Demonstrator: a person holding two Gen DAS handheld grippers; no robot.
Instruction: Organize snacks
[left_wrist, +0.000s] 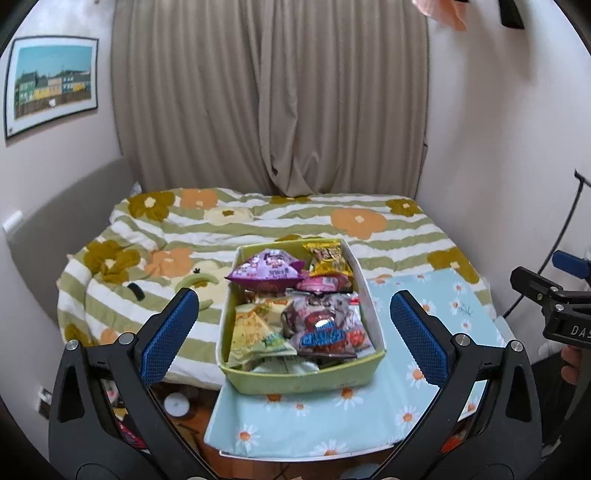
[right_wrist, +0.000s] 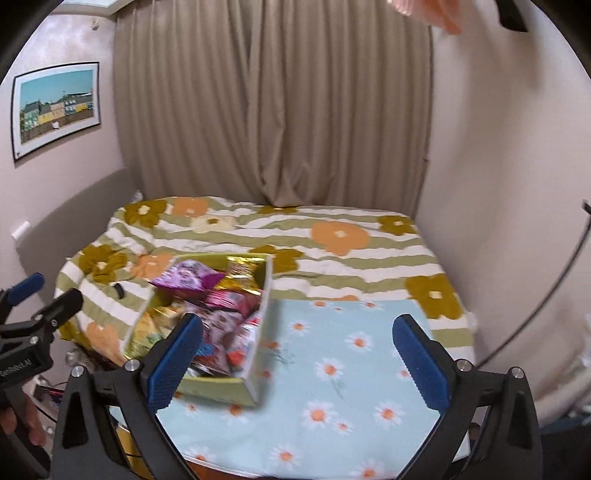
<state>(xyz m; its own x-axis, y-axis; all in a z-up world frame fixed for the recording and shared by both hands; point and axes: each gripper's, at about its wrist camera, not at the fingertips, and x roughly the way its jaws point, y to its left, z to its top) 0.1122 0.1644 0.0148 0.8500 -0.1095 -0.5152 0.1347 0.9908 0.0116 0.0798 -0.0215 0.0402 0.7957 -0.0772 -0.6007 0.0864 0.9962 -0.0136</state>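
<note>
A green cardboard box (left_wrist: 303, 380) full of snack packets stands on a small table with a light-blue daisy cloth (left_wrist: 332, 424). Inside are a purple packet (left_wrist: 267, 271), a yellow packet (left_wrist: 328, 258), a red-and-blue packet (left_wrist: 325, 325) and a pale green packet (left_wrist: 255, 332). My left gripper (left_wrist: 295, 336) is open and empty, its pads either side of the box, held back from it. My right gripper (right_wrist: 299, 365) is open and empty over the cloth, with the box (right_wrist: 221, 391) behind its left pad. Each gripper shows at the edge of the other's view.
A bed with a green-striped flower quilt (left_wrist: 258, 221) lies behind the table. Beige curtains (left_wrist: 273, 92) hang at the back, with walls left and right. A framed picture (left_wrist: 51, 85) hangs on the left wall. Clutter lies on the floor below the table's left edge (left_wrist: 177, 404).
</note>
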